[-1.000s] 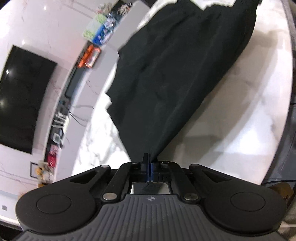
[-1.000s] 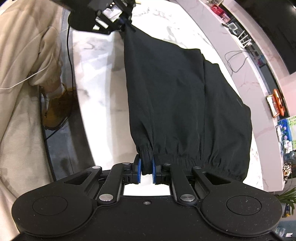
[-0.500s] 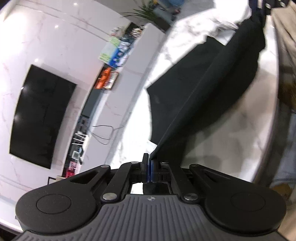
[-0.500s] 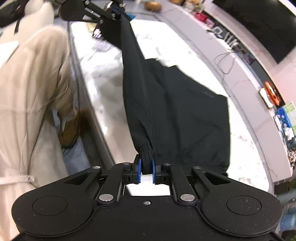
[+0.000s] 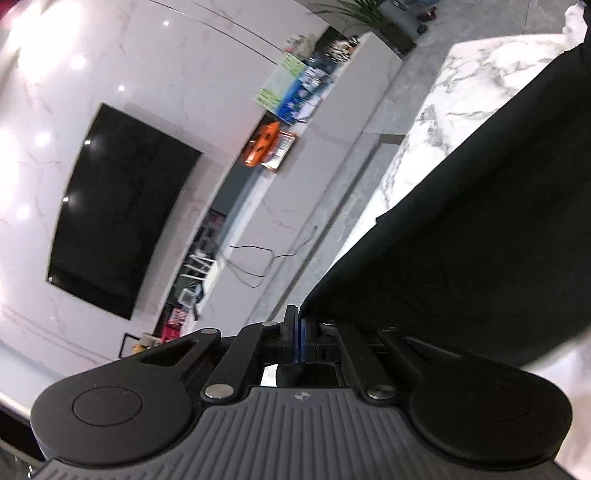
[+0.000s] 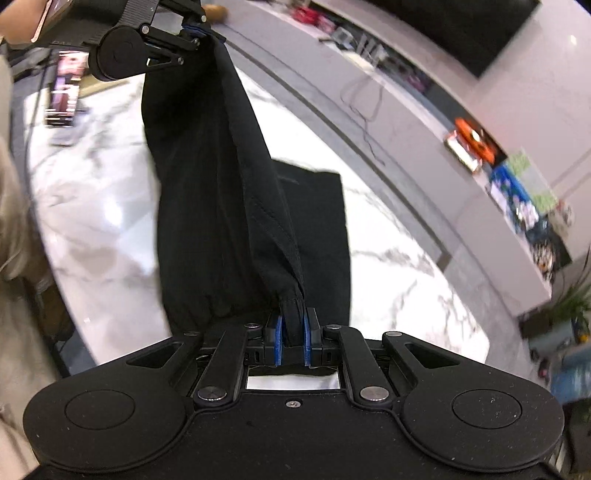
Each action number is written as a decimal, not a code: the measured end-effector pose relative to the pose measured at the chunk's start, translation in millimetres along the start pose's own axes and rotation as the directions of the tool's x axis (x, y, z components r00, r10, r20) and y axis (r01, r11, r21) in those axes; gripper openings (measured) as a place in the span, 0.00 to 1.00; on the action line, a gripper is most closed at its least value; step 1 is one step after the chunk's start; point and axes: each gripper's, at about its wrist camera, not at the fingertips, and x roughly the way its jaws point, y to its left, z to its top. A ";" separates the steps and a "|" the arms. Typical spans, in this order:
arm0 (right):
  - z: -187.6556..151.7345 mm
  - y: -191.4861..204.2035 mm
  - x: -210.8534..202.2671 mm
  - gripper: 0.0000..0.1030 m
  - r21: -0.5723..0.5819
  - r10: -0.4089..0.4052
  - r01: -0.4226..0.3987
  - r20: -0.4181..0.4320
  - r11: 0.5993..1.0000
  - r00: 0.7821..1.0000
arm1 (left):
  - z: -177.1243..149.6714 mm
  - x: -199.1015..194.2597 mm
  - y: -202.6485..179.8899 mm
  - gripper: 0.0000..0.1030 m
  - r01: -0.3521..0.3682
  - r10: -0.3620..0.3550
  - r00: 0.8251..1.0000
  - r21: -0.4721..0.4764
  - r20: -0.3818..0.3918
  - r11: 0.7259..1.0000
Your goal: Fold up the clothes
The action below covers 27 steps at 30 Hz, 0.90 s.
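Observation:
A black pair of trousers is stretched in the air between my two grippers above a white marble table. My right gripper is shut on the elastic cuff end. My left gripper is shut on the other end of the black trousers; it also shows at the top left of the right wrist view. The far part of the garment still lies on the table.
A long white counter with cables, boxes and an orange item runs behind the table. A black TV hangs on the wall. A person in beige clothing stands at the table's near edge.
Both grippers have lifted and swung away from the person toward the counter side, carrying the near edge of the trousers over the part that lies on the table. Both stay shut.

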 end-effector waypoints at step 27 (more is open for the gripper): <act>-59.1 -78.4 194.1 0.09 0.243 0.234 -0.180 -0.216 0.953 0.948 | 77.3 200.6 -101.7 0.20 0.129 -0.125 0.991 0.118 -0.038 0.985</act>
